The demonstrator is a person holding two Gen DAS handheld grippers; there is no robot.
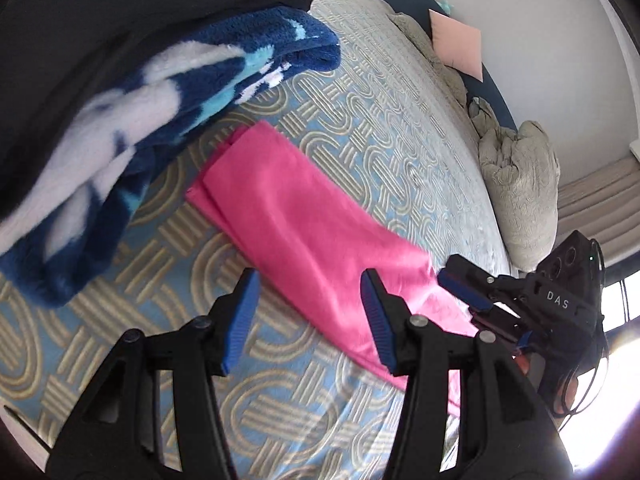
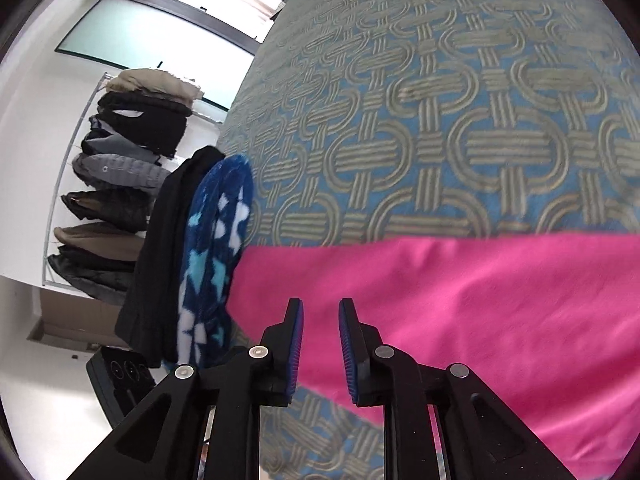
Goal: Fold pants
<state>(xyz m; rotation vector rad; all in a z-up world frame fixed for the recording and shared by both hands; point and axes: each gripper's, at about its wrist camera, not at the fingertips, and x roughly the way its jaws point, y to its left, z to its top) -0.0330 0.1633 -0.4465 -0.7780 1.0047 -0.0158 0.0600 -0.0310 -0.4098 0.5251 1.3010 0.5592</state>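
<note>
- Blue-padded fingers (image 1: 245,312) of my left claw (image 1: 308,316) stand wide apart, holding nothing, above the patterned bed (image 1: 360,128).
- Pink pants (image 1: 304,240) lie flat on the bed, already doubled lengthwise I judge, long axis running from 5 o'clock up to 11 o'clock ahead of that claw.
- My right claw (image 2: 320,344) is narrowly parted, empty, hovering over the pants' near edge.
- At 10 o'clock sit a blue fleece blanket (image 1: 132,128) and dark garment (image 1: 120,12).
- Right claw seems nearer the cloth.

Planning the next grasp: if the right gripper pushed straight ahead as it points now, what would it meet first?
Most likely the pink pants on the bedspread; the open right gripper points at them, though depth is unclear.
</note>
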